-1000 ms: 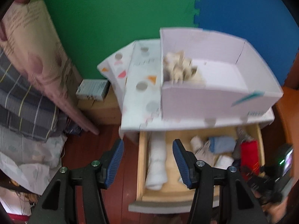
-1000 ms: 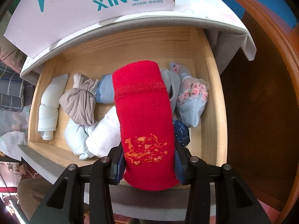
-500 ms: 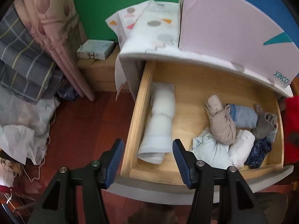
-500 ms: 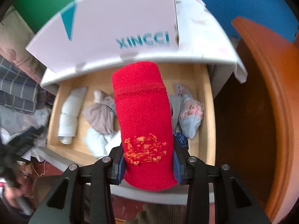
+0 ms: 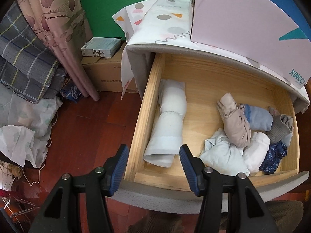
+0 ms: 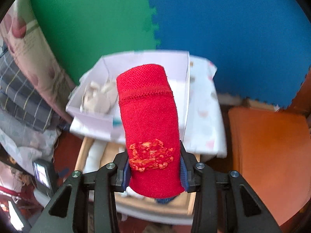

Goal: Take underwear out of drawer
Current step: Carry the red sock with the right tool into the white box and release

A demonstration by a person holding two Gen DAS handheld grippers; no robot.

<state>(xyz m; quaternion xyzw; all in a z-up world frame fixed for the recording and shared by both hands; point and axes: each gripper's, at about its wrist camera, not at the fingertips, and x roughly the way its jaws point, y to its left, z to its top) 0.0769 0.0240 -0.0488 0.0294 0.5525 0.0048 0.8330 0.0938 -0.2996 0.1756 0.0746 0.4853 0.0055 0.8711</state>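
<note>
Clamping the red roll (image 6: 149, 128) mid-body w/ your right gripper (image 6: 154, 170), above the drawer (image 5: 137, 128); soft, light, squashy, so grip centre; left gripper (image 5: 153, 167) part-open, empty, over white roll (image 5: 167, 128)

Two hand-held claws fill the near edge of both wrist views. The left claw (image 5: 153, 167) has matte black triangular arms with cut-out windows, a silver screw head at each pivot, and ribbed dark-blue pads (image 5: 120, 167) on its fingers. The right claw (image 6: 154, 172) is built the same: black frame, four silver screws, blue-lined fingers (image 6: 126, 172).
</note>
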